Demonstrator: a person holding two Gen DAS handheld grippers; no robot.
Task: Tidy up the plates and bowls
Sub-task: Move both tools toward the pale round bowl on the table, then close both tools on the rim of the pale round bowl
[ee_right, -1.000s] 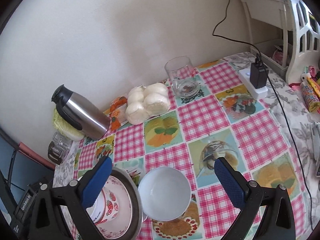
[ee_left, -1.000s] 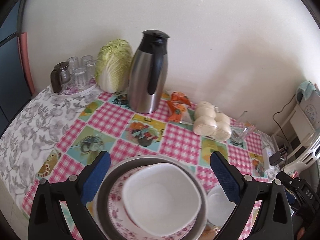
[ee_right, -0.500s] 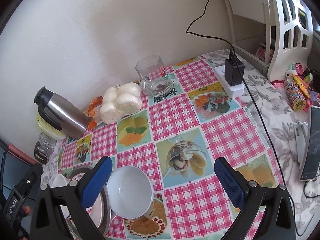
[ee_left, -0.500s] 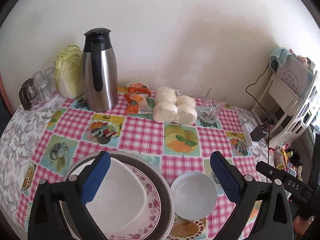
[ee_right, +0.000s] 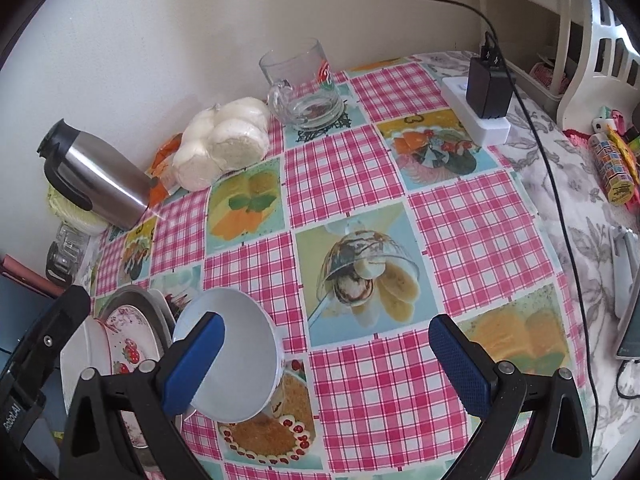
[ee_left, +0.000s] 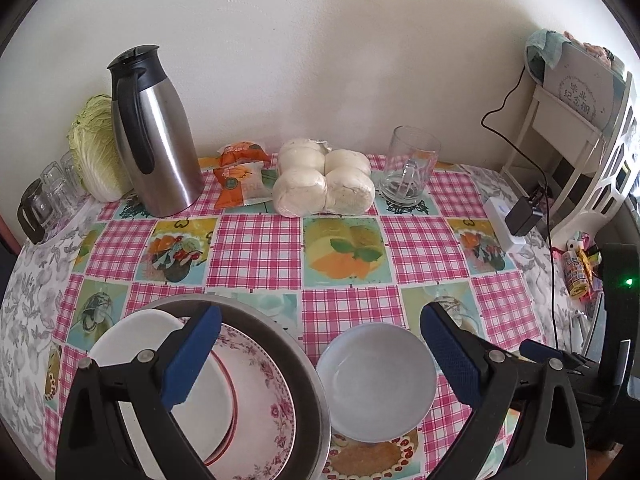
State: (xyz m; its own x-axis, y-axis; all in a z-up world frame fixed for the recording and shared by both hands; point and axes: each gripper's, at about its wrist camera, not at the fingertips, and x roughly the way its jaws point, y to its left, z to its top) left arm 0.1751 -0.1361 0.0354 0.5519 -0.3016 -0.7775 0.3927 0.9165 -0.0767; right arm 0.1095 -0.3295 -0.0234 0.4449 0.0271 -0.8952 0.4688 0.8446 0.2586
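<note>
1. Left wrist view showed my left tongs (ee_left: 320, 356) spread wide, gripping nothing, above the near edge of the worktop (ee_left: 260, 248).
2. Under the left pad sat a metal basin (ee_left: 308, 392) holding a floral plate (ee_left: 260, 408), with a white dish (ee_left: 132, 332) on top of the plate.
3. A small white bowl (ee_left: 380, 380) stood on the checked cloth just right of the basin, between the two pads.
4. Right wrist view showed my right tongs (ee_right: 326, 364) also wide apart and empty, with the same bowl (ee_right: 240, 344) behind the left pad and the basin stack (ee_right: 128, 336) beyond it.
5. Along the wall stood a steel thermos (ee_left: 156, 136), a cabbage (ee_left: 96, 148), bagged buns (ee_left: 324, 184) and a glass mug (ee_left: 408, 168).
</note>
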